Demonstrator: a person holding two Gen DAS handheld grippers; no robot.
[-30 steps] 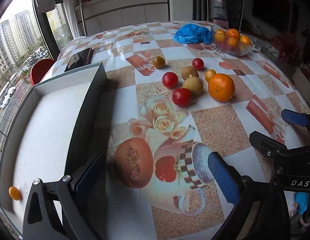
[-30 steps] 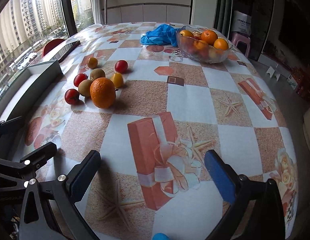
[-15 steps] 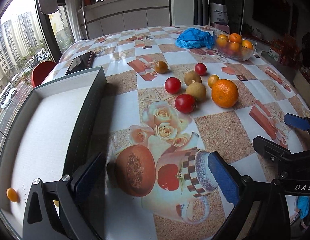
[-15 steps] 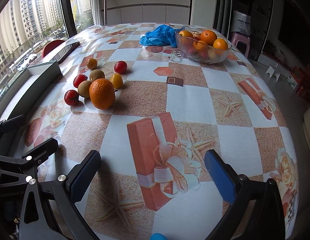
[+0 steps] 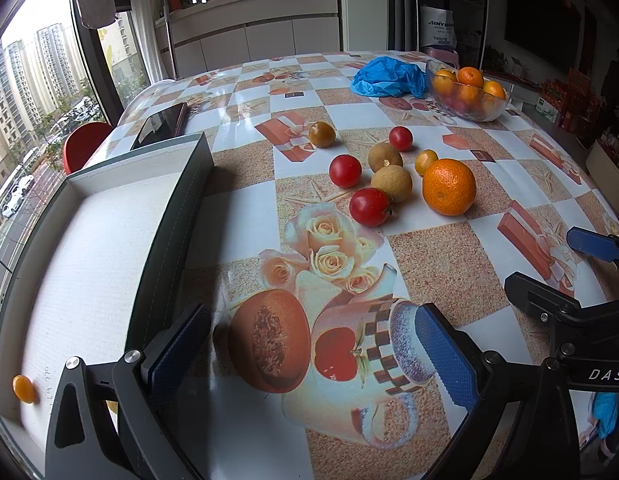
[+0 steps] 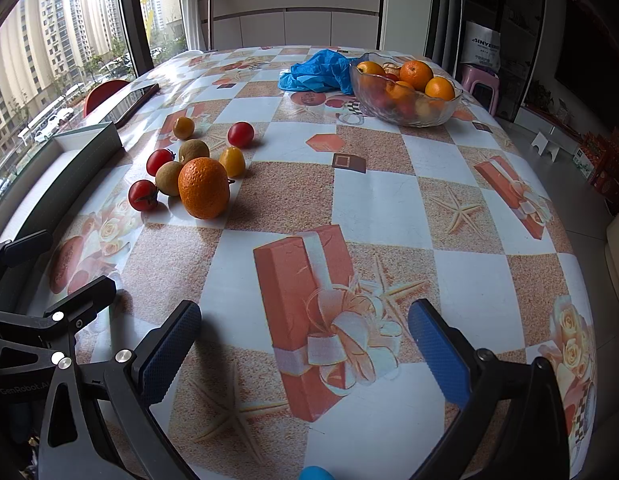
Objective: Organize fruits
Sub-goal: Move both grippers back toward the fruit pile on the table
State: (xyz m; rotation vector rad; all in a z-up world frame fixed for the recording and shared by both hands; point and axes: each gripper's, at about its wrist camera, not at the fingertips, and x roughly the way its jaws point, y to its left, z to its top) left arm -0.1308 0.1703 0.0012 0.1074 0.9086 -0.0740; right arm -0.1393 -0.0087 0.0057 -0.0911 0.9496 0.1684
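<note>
We've got both tongs spread wide, left gripper (image 5: pixel 309 350) and right gripper (image 6: pixel 305 346) holding nothing; loose fruit clusters mid-frame around the big orange (image 5: pixel 448 186); grab carelessly and the cherry tomatoes (image 5: pixel 369 207) could roll away from the tray (image 5: pixel 181 208) at left.

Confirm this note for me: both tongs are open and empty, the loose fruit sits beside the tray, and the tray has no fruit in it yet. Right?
One error: the tray is not empty. The left wrist view shows a small orange fruit in its near corner. The rest stands: left tongs and right tongs are open and empty, and the loose fruit sits beside the tray.
</note>
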